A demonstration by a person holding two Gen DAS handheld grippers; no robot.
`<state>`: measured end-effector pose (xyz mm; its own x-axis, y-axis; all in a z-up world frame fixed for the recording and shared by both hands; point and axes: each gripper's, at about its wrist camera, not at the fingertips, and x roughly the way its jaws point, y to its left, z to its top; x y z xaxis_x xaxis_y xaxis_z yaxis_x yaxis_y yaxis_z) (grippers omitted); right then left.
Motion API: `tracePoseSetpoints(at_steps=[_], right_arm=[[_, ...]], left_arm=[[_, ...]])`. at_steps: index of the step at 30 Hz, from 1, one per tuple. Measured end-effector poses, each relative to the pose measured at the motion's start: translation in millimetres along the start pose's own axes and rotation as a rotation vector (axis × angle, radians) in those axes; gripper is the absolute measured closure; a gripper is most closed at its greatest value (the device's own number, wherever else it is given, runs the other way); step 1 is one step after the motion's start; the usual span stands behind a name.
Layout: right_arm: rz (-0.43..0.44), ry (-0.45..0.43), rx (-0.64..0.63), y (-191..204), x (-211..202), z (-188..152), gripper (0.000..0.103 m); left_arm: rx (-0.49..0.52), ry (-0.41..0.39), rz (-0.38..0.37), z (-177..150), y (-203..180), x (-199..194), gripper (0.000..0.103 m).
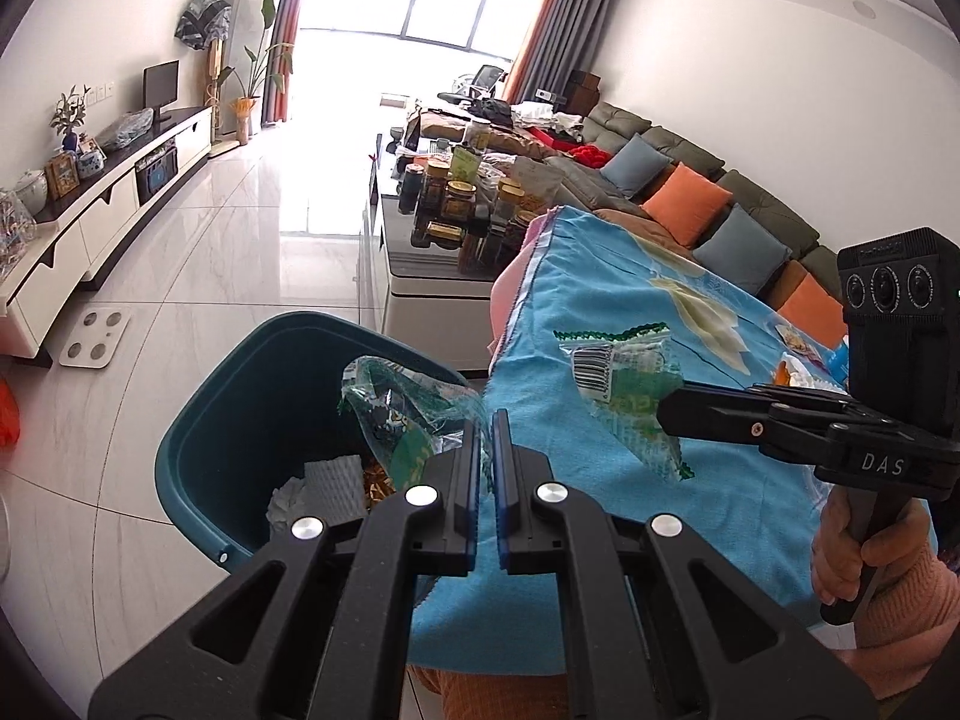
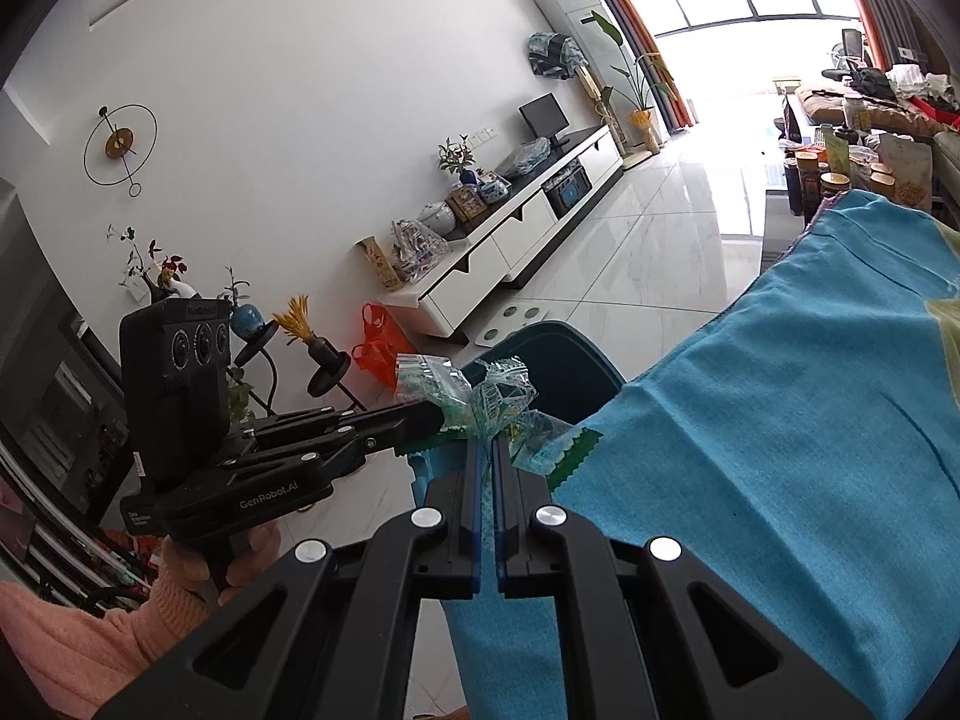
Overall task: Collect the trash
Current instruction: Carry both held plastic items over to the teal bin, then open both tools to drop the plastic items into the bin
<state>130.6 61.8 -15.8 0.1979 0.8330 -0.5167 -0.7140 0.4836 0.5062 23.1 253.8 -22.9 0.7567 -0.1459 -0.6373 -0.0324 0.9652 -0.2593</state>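
Observation:
My left gripper [image 1: 487,420] is shut on a crumpled clear-and-green plastic wrapper [image 1: 396,408], which hangs over the open teal bin [image 1: 240,408]. White paper and other scraps [image 1: 324,486] lie inside the bin. To the right, my right gripper [image 1: 663,411] is shut on a flat green-and-white wrapper with a barcode [image 1: 624,384], held above the blue cloth [image 1: 660,312]. In the right wrist view, the right gripper [image 2: 486,441] pinches its wrapper [image 2: 540,453] near the cloth's edge [image 2: 780,420]. The left gripper [image 2: 435,417] holds its wrapper [image 2: 429,381] close beside it, with the bin [image 2: 558,354] just beyond.
The bin stands on a pale tiled floor beside the cloth-covered surface. A low table crowded with jars [image 1: 456,204] lies beyond, and a sofa with cushions [image 1: 690,198] runs along the right. A TV cabinet [image 1: 108,210], a floor scale [image 1: 96,336] and an orange bag [image 2: 378,348] are on the left.

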Motion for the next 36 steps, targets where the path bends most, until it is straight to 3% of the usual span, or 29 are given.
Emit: tracePoseSetpoints(at_steps=[14,26,34,36], right_arm=[[0.031,0.059,0.022,4,56,25,0.101],[-0.015,0.132,0.054,1,105,32,0.101],[-0.054,0.148,0.101,-11,111,32,0.085],[-0.059,0.148,0.101,-12,110,31,0.082]], left_arm=[[-0.078,0.043,0.056,-8,33,24,0.098],[-0.131,0.106,0.081,-14,54,62,0.098],[-0.175,0.132,0.088,-20,67,80,0.097],[-0.182,0.130,0.090,-20,68,80,0.093]])
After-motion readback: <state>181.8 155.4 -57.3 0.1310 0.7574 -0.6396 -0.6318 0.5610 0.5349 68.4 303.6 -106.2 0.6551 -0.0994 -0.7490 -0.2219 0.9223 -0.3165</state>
